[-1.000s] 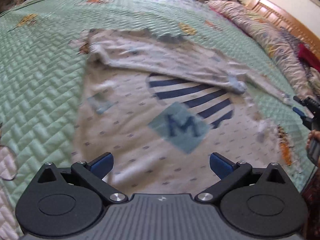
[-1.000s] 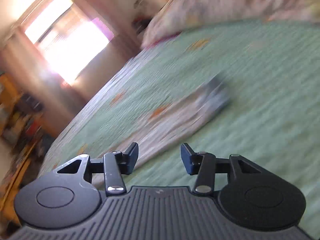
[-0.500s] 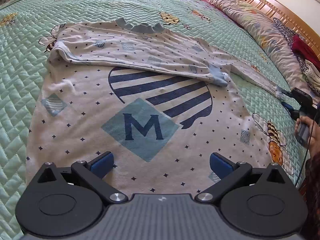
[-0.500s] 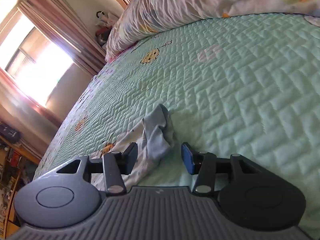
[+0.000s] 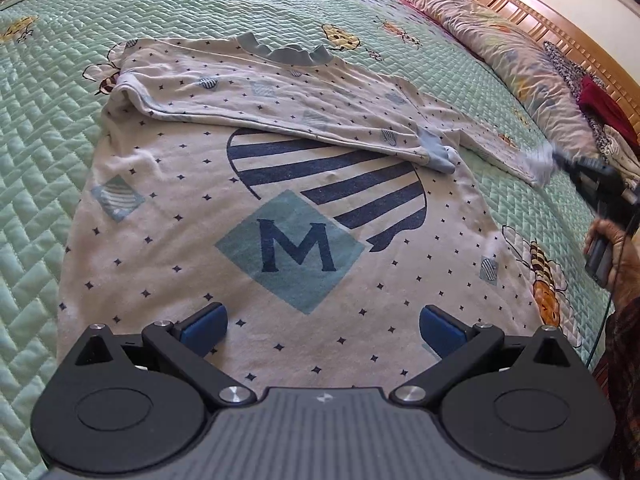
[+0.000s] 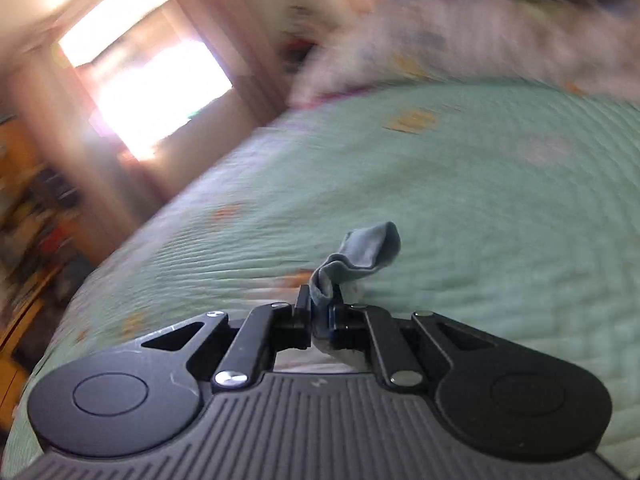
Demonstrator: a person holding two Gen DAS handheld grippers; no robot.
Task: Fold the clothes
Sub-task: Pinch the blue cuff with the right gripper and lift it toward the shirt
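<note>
Pillows (image 5: 516,56) (blurred, perhaps) crowd headboard (image 5: 560,36).

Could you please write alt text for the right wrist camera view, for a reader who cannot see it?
The right gripper is closing its jaws on the blue sleeve cuff, which sticks up between its fingers over a green quilted bedspread. The motion-blurred background shows a bright window and pillows.

Letter "M" on shirt (image 5: 280,200)
</note>
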